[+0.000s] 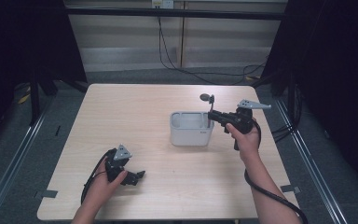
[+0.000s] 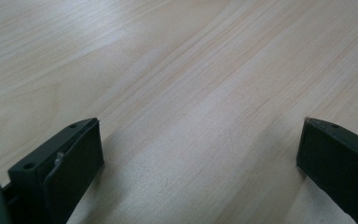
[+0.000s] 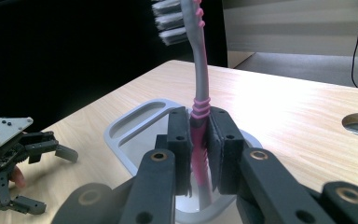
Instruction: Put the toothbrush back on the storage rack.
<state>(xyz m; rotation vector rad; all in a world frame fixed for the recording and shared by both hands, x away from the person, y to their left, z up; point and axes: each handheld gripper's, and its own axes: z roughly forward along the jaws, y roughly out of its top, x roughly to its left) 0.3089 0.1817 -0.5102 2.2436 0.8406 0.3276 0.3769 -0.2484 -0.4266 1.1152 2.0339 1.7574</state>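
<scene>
While the left gripper (image 1: 137, 176) rested low on the table (image 1: 135, 116) near the front edge, its jaws stood wide apart with bare wood between them. The right gripper (image 3: 199, 140) was clamped on a toothbrush (image 3: 199, 84), squeezing its pink and grey handle between the pads. It held the brush upright, bristles at the top, with the lower end of the handle inside a grey holder (image 1: 191, 133). That holder stood near the middle of the table, toward the right, well apart from the left gripper.
</scene>
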